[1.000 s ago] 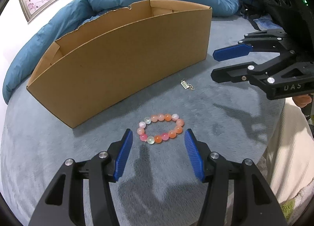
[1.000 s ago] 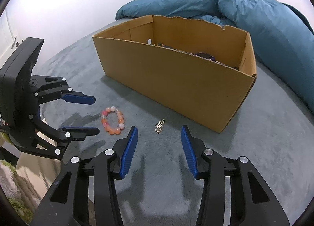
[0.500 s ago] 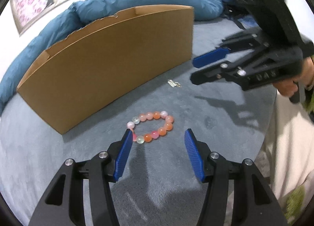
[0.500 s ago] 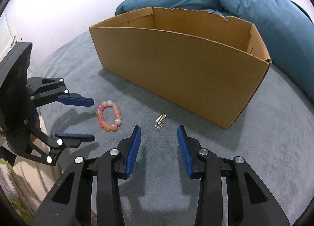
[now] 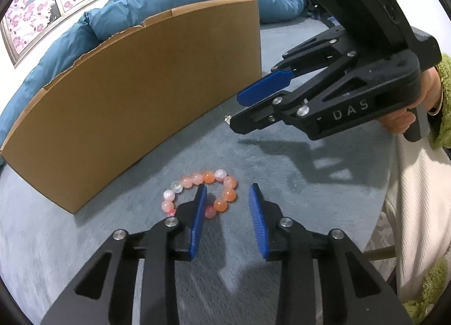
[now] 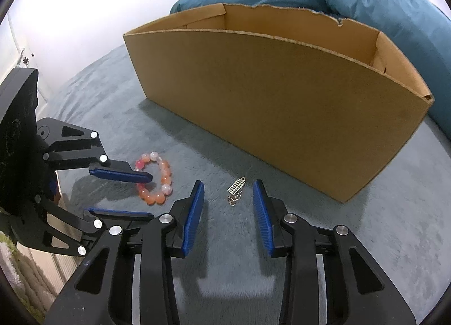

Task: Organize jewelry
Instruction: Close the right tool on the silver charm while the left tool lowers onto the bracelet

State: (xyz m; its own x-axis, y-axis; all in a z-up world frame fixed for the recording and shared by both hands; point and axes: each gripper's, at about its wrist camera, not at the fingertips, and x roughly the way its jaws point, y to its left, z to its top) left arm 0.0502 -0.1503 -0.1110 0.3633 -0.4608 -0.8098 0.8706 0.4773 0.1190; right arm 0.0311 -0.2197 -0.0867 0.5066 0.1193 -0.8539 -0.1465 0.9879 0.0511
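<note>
My fingers [image 5: 197,220] carry blue ribbed pads on black frames. The bracelet [image 5: 225,198] mixes orange, pink and white beads. The charm [image 6: 236,186] is silver, the box [image 6: 282,105] tan, the blanket [image 6: 352,240] grey.

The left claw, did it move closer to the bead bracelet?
Yes. The left claw came forward, toward the cardboard box; one finger now sits inside the bead bracelet.

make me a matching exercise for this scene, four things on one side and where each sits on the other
Things:
1. bead bracelet
2. silver charm
3. cardboard box
4. blue duvet

Places:
A. behind the box
B. between the open right tongs
C. straddled by a finger of the open left tongs
D. upright on the grey blanket, beyond both pieces

Pairs: 1-C, 2-B, 3-D, 4-A
</note>
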